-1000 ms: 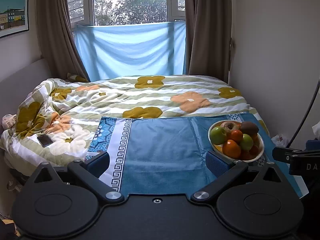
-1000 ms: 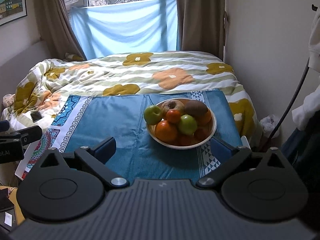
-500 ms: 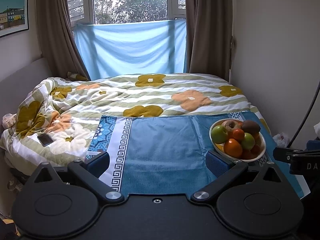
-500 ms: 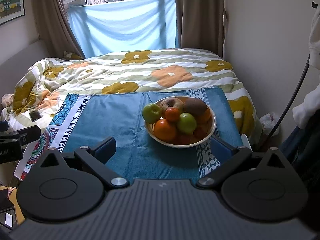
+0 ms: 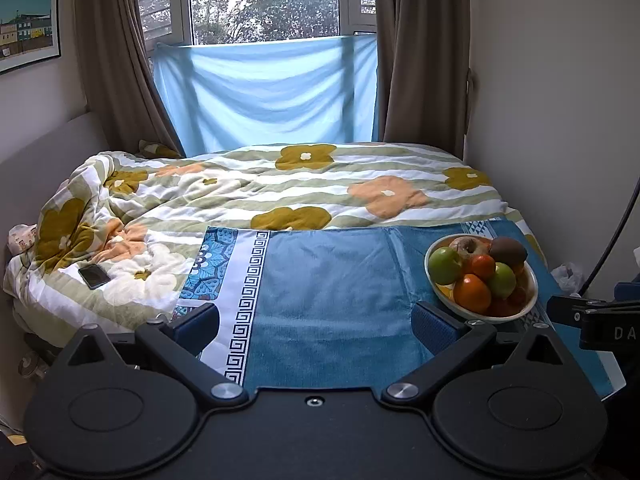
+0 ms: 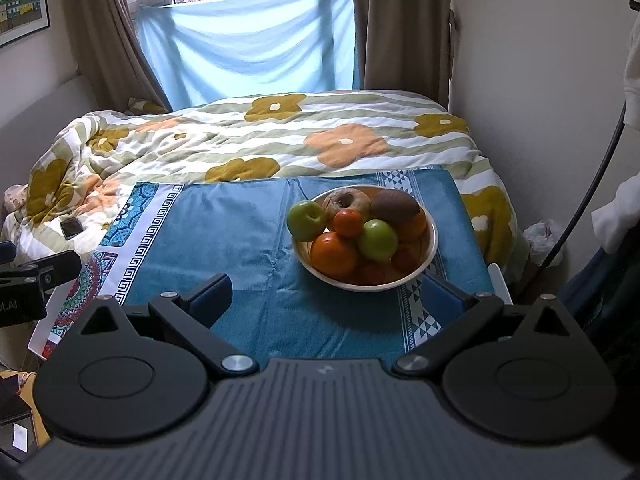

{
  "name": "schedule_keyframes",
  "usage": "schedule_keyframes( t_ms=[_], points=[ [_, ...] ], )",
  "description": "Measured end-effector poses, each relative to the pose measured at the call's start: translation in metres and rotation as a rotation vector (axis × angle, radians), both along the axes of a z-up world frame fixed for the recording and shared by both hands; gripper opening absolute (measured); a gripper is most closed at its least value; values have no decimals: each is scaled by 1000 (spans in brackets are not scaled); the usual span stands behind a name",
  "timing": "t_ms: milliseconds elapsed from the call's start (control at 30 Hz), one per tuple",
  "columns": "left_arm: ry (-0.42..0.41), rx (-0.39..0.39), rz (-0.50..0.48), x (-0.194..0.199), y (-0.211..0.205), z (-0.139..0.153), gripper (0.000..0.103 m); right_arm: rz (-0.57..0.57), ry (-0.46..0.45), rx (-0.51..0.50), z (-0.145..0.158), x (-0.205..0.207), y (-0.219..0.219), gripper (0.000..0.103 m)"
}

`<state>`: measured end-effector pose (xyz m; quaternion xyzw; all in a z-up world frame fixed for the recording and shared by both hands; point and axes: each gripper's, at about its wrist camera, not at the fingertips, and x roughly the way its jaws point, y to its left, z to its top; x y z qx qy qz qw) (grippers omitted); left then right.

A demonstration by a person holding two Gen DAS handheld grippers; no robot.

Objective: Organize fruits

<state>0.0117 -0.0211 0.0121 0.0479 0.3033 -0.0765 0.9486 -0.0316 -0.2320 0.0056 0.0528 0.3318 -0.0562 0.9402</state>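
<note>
A white bowl [image 6: 428, 256] piled with fruit stands on a blue cloth [image 6: 240, 240] on a table: two green apples [image 6: 306, 220], oranges [image 6: 334, 254], a brown kiwi [image 6: 394, 206] and a wrinkled brown apple [image 6: 346, 202]. In the left wrist view the bowl [image 5: 524, 304] is at the right. My right gripper [image 6: 326, 298] is open and empty, just short of the bowl. My left gripper [image 5: 316, 322] is open and empty over the cloth [image 5: 328, 280], left of the bowl.
Behind the table is a bed with a flowered duvet [image 5: 304, 192]; a phone [image 5: 94, 276] lies on it at the left. A wall is close on the right, with a black cable [image 6: 588, 196]. The table edge runs at the cloth's right side.
Both grippers have shifted slightly; the bowl sits a little lower and farther right in each view. Both stay open and empty.
</note>
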Motion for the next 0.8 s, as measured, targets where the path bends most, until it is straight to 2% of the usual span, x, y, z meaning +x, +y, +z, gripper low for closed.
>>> schedule_keyframes(
  t_ms=[367, 533, 800],
  points=[
    [-23, 14, 12, -1, 2, 0, 103, 1, 1, 3, 0, 1, 0, 103],
    [-39, 65, 31, -2, -3, 0, 103, 0, 1, 4, 0, 1, 0, 103],
    [-32, 46, 26, 0, -4, -2, 103, 10, 15, 3, -2, 5, 4, 103]
  ],
)
